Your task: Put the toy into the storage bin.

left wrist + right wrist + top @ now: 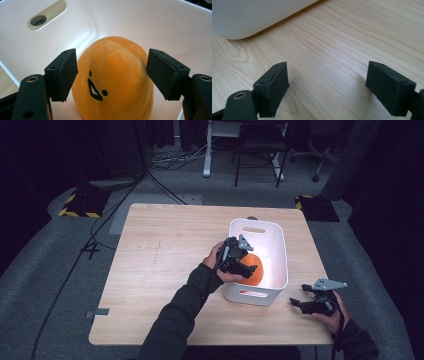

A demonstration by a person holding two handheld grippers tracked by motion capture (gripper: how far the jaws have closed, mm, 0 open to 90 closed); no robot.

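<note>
- left gripper (248,263): reaches over the near-left wall of the white bin (281,254), tips pointing into it, down and toward the bin's inside.
- orange plush toy (254,268): sits on the bin floor in the near half, straight ahead of the left gripper's tips and between its jaws.
- left gripper view: the left gripper (112,75) has a jaw on each side of the orange plush toy (112,80). The left pad sits at the plush's edge, touching or just off it, I can't tell which. The right pad stands clear with a sliver of white bin (150,27) showing in the gap. So jaws parted around the toy, no squeeze visible; I read it as released, not gripped.
- toy's long axis: runs roughly upright in that view, top leaning a bit away from the gripper. The jaws span its short width, face side toward the camera.
- key relation: the toy lies dead centre between the left jaws. Pulling back along the gripper's own axis should clear it; sideways drift would nudge it.
- right gripper (303,303): low over the table (160,270), just off the bin's near-right corner, well apart from the toy. Right gripper view shows the right gripper (327,85) with jaws wide apart, nothing between them but bare table (342,42), bin wall (249,15) ahead-left.
- nearer hand: left, by far.
</note>
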